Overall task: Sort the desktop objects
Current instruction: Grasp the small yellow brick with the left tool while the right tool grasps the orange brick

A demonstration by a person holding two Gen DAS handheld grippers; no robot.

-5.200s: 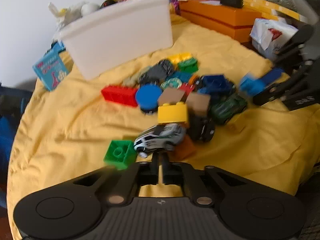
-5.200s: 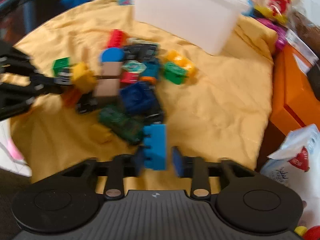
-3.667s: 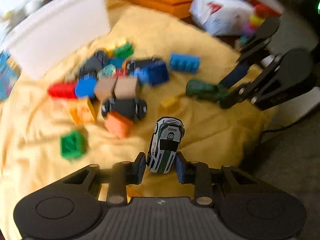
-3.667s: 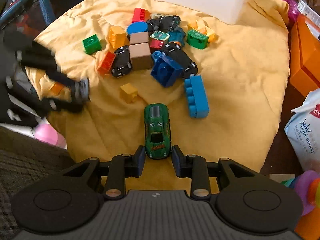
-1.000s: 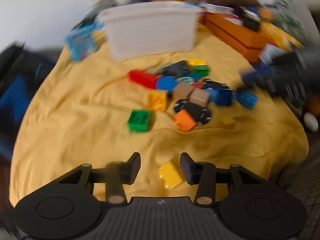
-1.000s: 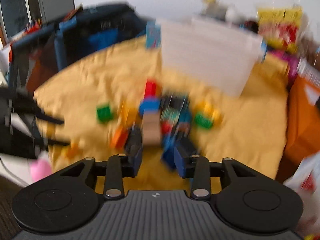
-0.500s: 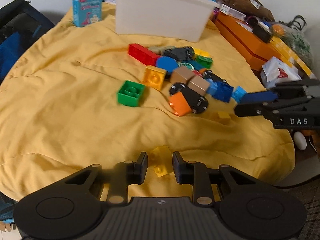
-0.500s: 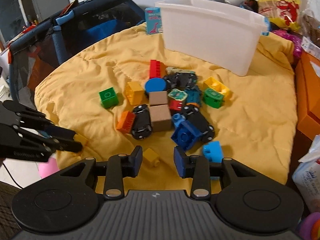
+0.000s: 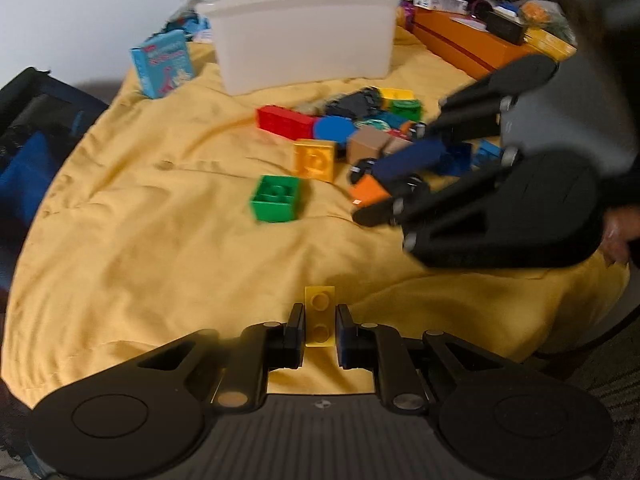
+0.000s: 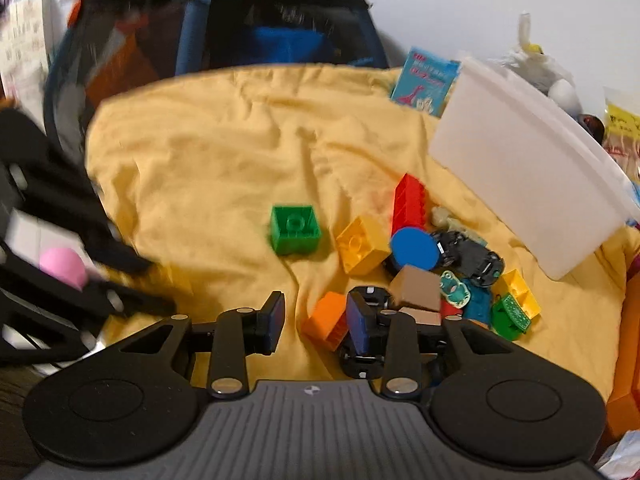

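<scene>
**Q:** Grippers, what's each one doing on your feed?

**Me:** Left gripper (image 9: 319, 330) sits bottom centre of the left wrist view, clamped on a small yellow two-stud brick (image 9: 319, 316) that stands upright between the pads. Right gripper (image 10: 315, 322) is spread wide with nothing in it, low centre of its own view, hovering just beside an orange brick (image 10: 326, 320) and a black toy car (image 10: 362, 350). I also see it from the left camera as a big blurry black shape on the right side (image 9: 404, 174).

**Q:** And the rest of the pile?

**Me:** Spread on the yellow blanket (image 10: 208, 184). A green brick (image 10: 295, 229) lies alone mid-frame, a yellow-orange brick (image 10: 362, 244) just right of it, then a red brick (image 10: 408, 200), a blue disc (image 10: 414, 249) and a tan block (image 10: 416, 288) bunched together. The white bin (image 10: 520, 172) is at the upper right with a blue card box (image 10: 425, 80) by its far corner. Motion blur hides what's in the bin.
</scene>
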